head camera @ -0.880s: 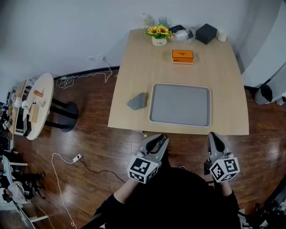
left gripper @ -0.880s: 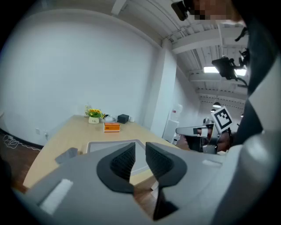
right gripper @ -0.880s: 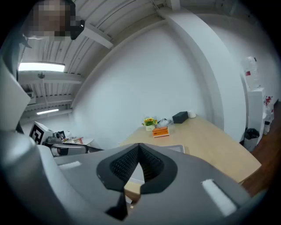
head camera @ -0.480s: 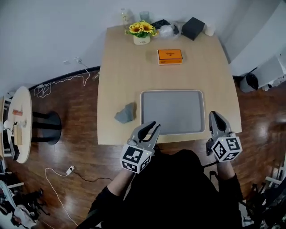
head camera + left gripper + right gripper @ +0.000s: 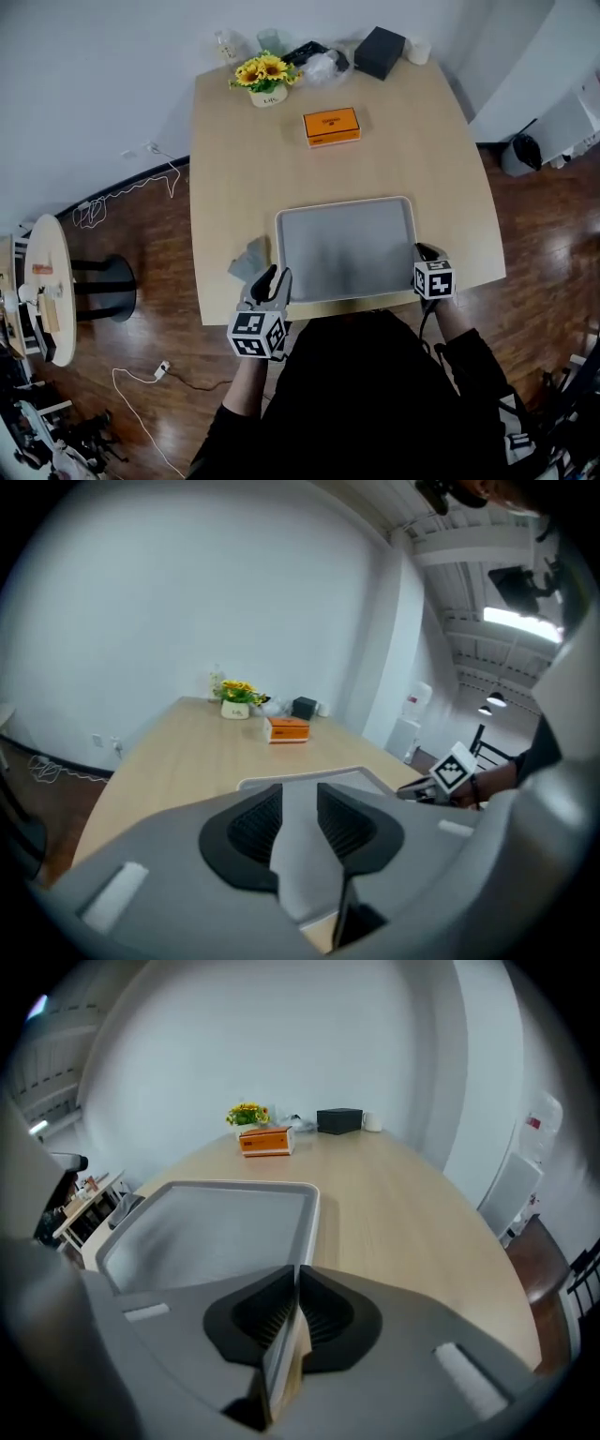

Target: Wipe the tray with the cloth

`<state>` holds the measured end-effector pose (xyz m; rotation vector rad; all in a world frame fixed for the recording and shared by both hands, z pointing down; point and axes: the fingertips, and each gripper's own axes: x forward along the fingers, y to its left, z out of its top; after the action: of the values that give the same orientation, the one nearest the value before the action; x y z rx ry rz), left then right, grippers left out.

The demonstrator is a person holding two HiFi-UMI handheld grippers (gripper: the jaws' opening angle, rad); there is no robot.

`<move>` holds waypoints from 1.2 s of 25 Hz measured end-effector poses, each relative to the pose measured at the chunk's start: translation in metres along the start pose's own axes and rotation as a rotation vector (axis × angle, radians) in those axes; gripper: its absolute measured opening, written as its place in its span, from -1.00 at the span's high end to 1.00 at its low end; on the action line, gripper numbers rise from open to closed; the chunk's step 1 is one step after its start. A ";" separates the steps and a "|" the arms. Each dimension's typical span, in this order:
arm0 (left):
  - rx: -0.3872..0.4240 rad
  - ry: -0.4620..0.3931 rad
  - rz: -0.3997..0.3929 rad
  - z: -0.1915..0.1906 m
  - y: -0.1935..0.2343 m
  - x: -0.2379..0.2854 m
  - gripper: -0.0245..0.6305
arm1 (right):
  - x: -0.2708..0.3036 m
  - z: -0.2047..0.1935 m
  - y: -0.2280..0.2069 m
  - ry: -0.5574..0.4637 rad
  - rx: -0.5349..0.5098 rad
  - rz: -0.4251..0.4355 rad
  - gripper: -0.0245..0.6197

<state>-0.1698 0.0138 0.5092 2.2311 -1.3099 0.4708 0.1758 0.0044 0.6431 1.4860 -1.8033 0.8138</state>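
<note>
In the head view I see the tray (image 5: 347,246) near the front edge of the table (image 5: 422,141). The cloth (image 5: 248,259) lies crumpled just beside it, at 9 o'clock from the tray. The left gripper (image 5: 273,279) is at the tray's 7 o'clock corner, close to the cloth. The right gripper (image 5: 424,249) is at the tray's 4 o'clock edge. An orange box (image 5: 331,126) lies well apart, at 12 o'clock.

In the left gripper view the fingers stand a little apart and hold nothing. The tray's near rim shows beyond them.

In the right gripper view the fingers are closed together and empty. Their tips are over the tray's right rim, but I cannot tell if they touch it.
</note>
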 end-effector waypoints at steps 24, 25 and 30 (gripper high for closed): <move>-0.003 0.382 0.237 -0.041 0.130 0.083 0.92 | 0.014 -0.013 0.002 0.060 0.056 0.089 0.71; 0.055 0.381 0.220 -0.029 0.123 0.095 0.92 | 0.015 -0.013 0.002 0.058 0.060 0.089 0.71; 0.249 0.496 0.183 -0.035 0.107 0.153 0.92 | 0.014 -0.015 0.005 0.051 0.075 0.090 0.71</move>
<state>-0.1927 -0.1172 0.6458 1.9968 -1.2355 1.2253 0.1705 0.0091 0.6626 1.4257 -1.8307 0.9647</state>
